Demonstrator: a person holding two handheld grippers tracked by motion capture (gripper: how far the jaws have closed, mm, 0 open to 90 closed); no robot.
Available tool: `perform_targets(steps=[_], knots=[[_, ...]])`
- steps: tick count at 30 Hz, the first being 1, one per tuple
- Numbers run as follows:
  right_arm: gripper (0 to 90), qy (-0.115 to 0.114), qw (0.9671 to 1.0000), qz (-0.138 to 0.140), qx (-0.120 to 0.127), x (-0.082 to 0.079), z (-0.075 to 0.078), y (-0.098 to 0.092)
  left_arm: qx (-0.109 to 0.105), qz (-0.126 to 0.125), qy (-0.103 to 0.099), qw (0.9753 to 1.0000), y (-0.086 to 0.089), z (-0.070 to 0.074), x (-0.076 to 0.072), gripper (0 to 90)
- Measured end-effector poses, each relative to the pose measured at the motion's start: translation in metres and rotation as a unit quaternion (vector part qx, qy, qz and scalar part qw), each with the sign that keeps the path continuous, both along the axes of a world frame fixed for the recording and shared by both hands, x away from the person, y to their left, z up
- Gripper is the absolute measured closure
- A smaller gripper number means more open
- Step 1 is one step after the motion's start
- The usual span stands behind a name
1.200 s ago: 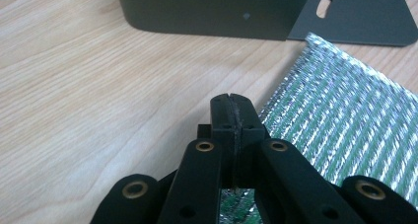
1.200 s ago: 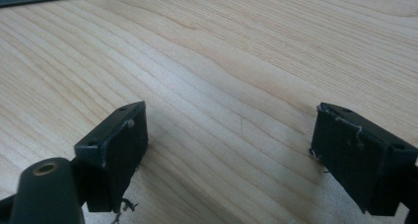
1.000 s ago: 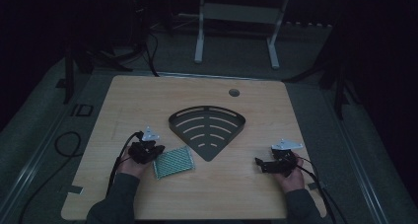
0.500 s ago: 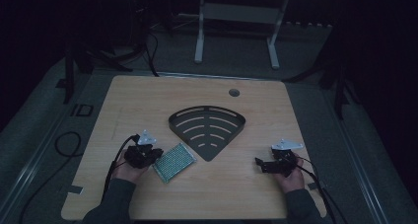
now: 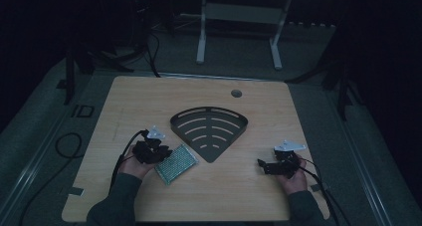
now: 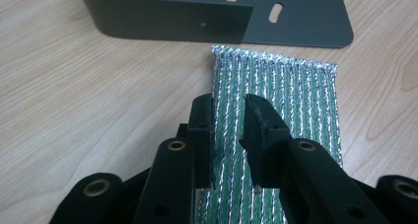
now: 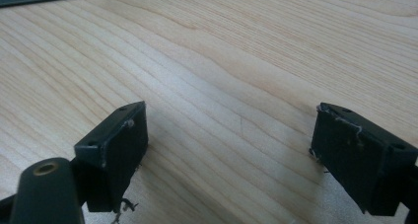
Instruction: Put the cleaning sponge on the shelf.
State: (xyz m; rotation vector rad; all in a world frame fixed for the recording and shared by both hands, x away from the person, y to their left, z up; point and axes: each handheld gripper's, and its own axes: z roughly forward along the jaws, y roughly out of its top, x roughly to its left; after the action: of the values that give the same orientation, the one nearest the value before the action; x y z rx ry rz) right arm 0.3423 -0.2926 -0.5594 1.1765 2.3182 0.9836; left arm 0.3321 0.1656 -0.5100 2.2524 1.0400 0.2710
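Lying flat, green silver-striped scouring pad [image 6: 276, 100]

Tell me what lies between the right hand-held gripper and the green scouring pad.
Bare wood. In the high view, only tabletop separates the right hand-held gripper from the green scouring pad; the dark rack's tip sits just behind.

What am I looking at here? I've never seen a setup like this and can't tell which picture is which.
A person sits at a wooden table, holding a hand-held grasping tool in each hand. The high view looks down from above; the other two come from cameras riding on each tool. The left tool has its jaws nearly closed on a green and silver woven pad, beside a dark fan-shaped slotted rack. The right tool is open over bare wood, holding nothing.
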Motion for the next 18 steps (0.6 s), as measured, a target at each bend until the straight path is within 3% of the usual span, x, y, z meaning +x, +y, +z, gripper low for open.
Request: perform_targets(steps=[8,18], knots=[[13.6,0.000,1.0000,0.000,0.000,0.000,0.000,0.000,0.006,-0.006,0.018,0.9998,-0.004,-0.005,0.011,74.1],[13.6,0.000,1.0000,0.000,0.000,0.000,0.000,0.000,0.016,-0.001,0.032,0.9994,-0.003,-0.010,0.012,72.6]])
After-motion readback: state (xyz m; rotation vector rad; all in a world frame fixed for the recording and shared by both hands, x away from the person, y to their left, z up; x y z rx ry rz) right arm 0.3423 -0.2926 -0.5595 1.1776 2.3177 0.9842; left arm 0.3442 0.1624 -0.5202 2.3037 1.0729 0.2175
